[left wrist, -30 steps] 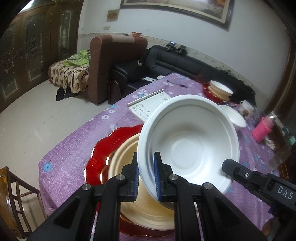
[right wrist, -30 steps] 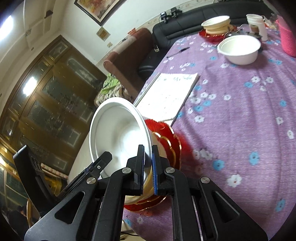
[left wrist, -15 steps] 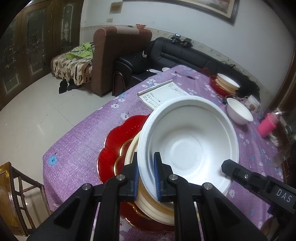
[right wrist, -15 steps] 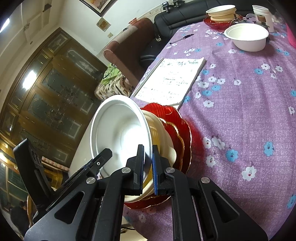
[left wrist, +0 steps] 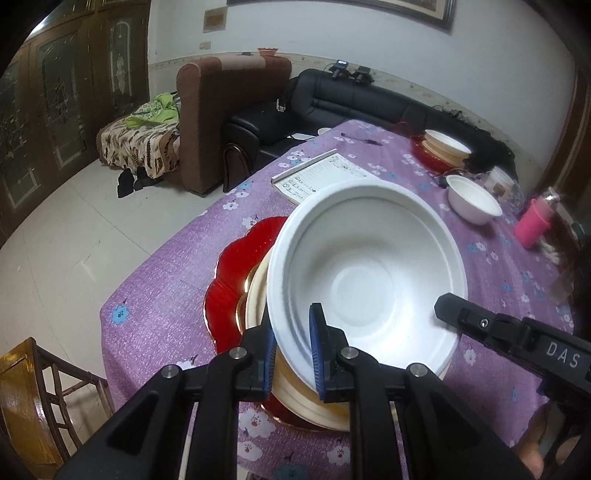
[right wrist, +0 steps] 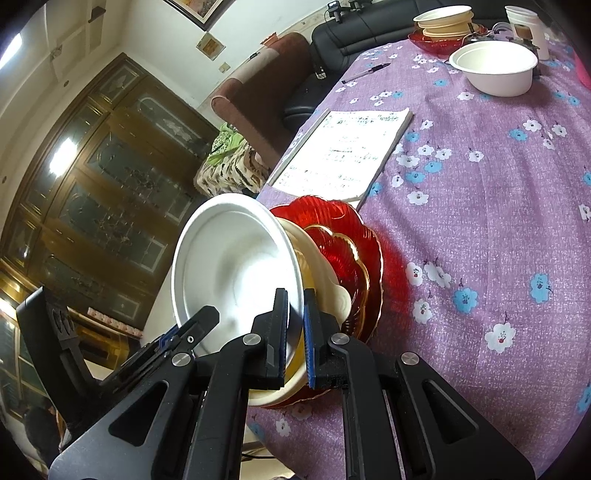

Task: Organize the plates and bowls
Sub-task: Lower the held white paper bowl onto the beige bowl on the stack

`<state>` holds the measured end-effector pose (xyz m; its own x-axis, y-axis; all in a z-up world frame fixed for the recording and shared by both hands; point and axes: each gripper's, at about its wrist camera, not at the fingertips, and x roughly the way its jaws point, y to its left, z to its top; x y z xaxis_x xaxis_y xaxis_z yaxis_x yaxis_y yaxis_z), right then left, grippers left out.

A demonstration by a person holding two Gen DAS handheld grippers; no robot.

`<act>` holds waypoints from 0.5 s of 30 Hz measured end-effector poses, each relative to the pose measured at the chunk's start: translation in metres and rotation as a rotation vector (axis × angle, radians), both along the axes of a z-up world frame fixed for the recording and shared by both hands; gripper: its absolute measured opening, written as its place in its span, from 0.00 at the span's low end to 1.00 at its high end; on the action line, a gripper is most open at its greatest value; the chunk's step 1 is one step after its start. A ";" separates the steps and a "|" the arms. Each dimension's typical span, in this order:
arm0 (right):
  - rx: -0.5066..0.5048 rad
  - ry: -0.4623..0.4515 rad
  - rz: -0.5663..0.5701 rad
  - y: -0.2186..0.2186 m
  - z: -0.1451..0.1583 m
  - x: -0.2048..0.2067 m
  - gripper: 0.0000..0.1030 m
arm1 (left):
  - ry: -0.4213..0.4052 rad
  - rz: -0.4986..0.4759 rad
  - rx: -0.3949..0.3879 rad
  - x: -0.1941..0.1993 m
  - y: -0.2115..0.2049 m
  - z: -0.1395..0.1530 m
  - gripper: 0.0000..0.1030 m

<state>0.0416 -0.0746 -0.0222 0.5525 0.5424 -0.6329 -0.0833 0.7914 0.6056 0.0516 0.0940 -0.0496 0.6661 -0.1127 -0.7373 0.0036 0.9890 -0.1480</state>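
- Purple flowered tabletop (left wrist: 159, 280) carries two red plates (left wrist: 236, 266), two cream stacks and one small white bowl (left wrist: 474, 201).
- We hold one large white bowl (left wrist: 365, 273) over the near stack; left tool (left wrist: 291, 350) is opening around its rim, right tool (right wrist: 294, 336) clenches it.

I am in the living and dining room of a home. In front of me is a dining table (left wrist: 155, 295) under a purple flowered cloth, with a wooden chair (left wrist: 33, 398) at its corner. Past it, a black leather sofa (left wrist: 354, 99) and a brown armchair (left wrist: 229, 110) stand along a white wall, where a framed picture (left wrist: 369, 7) hangs. A patterned blanket (left wrist: 136, 147) lies beside the armchair. A tall dark wooden cabinet with glass doors (right wrist: 107, 206) fills one side, and the floor (left wrist: 74, 229) is pale tile. Bowls and a notebook (right wrist: 347, 151) sit on the table.
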 end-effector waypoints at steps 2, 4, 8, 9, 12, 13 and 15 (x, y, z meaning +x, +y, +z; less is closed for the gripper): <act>0.006 0.000 0.007 0.001 0.000 -0.001 0.07 | 0.007 -0.016 0.005 -0.003 0.001 0.000 0.18; 0.018 0.003 0.015 0.001 -0.001 -0.001 0.07 | 0.028 -0.035 -0.017 -0.004 0.004 -0.001 0.22; 0.049 0.019 0.028 0.002 -0.002 -0.001 0.07 | 0.076 -0.062 -0.076 0.000 0.011 0.000 0.29; 0.060 0.026 0.033 0.002 -0.003 0.000 0.07 | 0.087 -0.066 -0.100 0.001 0.015 0.001 0.30; 0.081 0.040 0.045 0.003 -0.004 0.000 0.08 | 0.104 -0.078 -0.129 0.003 0.019 0.003 0.31; 0.081 0.043 0.044 0.003 -0.004 0.000 0.09 | 0.120 -0.092 -0.142 0.004 0.020 0.004 0.32; 0.080 0.053 0.045 0.004 -0.004 0.000 0.11 | 0.137 -0.112 -0.179 0.005 0.023 0.006 0.33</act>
